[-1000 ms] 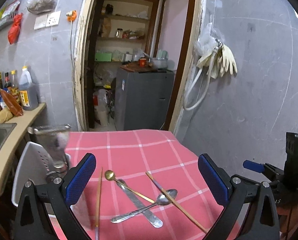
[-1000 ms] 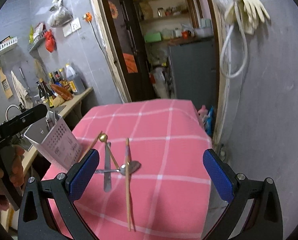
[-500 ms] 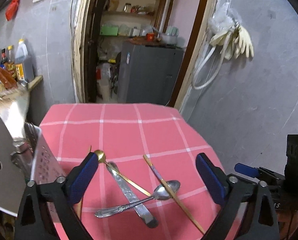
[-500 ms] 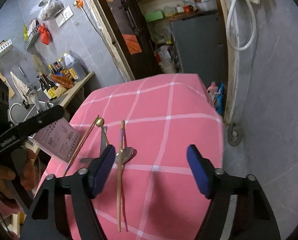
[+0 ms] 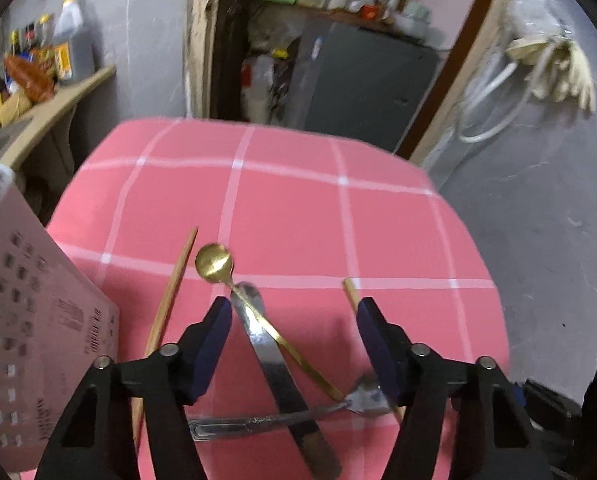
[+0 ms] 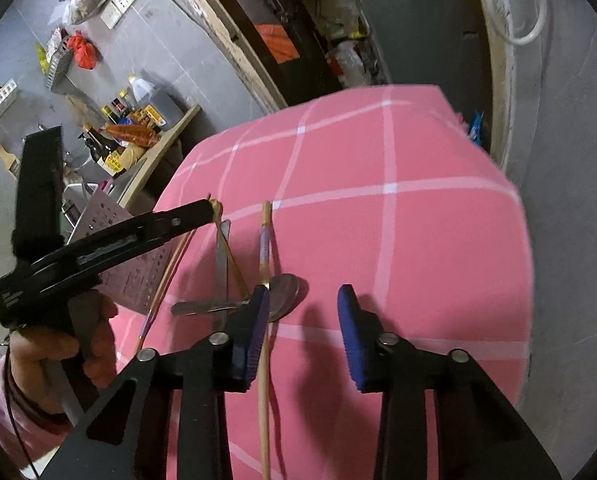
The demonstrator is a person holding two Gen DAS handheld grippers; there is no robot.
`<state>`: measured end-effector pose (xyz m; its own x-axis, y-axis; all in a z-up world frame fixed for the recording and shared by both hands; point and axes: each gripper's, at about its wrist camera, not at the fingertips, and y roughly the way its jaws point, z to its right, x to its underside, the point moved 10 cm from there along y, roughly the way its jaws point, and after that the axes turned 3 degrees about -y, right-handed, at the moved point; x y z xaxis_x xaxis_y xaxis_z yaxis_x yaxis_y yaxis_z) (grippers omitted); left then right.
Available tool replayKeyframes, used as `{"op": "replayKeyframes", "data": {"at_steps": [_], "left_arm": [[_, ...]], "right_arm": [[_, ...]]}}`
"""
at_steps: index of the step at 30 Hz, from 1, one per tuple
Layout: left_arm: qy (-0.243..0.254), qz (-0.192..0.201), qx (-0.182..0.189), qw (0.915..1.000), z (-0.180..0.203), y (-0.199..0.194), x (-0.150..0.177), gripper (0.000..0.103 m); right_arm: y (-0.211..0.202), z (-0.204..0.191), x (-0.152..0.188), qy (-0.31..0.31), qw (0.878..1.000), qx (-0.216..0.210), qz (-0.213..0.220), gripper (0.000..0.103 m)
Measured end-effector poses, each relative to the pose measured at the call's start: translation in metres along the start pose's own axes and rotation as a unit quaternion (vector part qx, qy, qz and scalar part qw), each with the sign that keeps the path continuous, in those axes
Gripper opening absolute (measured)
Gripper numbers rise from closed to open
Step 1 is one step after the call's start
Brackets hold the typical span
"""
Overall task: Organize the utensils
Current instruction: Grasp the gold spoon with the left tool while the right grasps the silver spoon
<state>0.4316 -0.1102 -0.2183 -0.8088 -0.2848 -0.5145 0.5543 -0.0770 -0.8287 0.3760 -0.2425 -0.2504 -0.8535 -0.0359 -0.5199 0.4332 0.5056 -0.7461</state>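
1. Where the left gripper (image 5: 294, 316) hangs over the pink checked cloth (image 5: 290, 208), its jaws are seen closing but not yet pressed on anything; the knife (image 5: 276, 364) and the handle of the gold spoon (image 5: 214, 264) lie crossed in the gap between the fingers.
2. Just outside the left-hand finger a chopstick (image 5: 174, 288) is seen, and beyond it the perforated white holder (image 5: 30, 340) stands close, so little room is left on that side.
3. Behind the right-hand finger a second chopstick (image 5: 350, 296) is partly hidden, and the bowl of the silver spoon (image 5: 364, 398) lies near that finger's base.
4. Ahead of the fingertips a wide stretch of bare cloth is left up to the far edge, which drops off before the doorway.
5. In the right wrist view, the right gripper (image 6: 302, 304) is seen closing with only bare cloth between its pads; the second chopstick (image 6: 264, 320) and the silver spoon (image 6: 282, 296) lie just outside its left-hand finger.
6. To the right of that gripper, open cloth runs to the edge beside the grey wall.
7. Compared with a second ago, both grippers are seen lower and closer to the utensils, with their fingers much less far apart.
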Motion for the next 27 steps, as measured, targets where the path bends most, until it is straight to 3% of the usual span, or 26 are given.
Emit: {"op": "replayKeyframes", "data": {"at_steps": [7,16,21,27], "left_arm": [[-0.060,-0.047,0.006,0.9971,-0.019,0.026,0.006,0.045],[-0.108,-0.046,0.002,0.9931,-0.037,0.042,0.000,0.044],[-0.112,-0.039,-0.001,0.9930,-0.039,0.046,-0.007,0.038],[-0.102,-0.038,-0.009,0.9940,-0.039,0.050,-0.010,0.012]], "right_arm": [[0.030,-0.003,0.007,0.026,0.999,-0.004,-0.041,0.021],[0.046,-0.007,0.010,0.034,0.998,-0.004,-0.056,0.015],[0.053,-0.007,0.011,0.052,0.997,-0.008,-0.058,0.009],[0.057,-0.009,0.010,0.075,0.996,-0.016,-0.040,0.005]]}}
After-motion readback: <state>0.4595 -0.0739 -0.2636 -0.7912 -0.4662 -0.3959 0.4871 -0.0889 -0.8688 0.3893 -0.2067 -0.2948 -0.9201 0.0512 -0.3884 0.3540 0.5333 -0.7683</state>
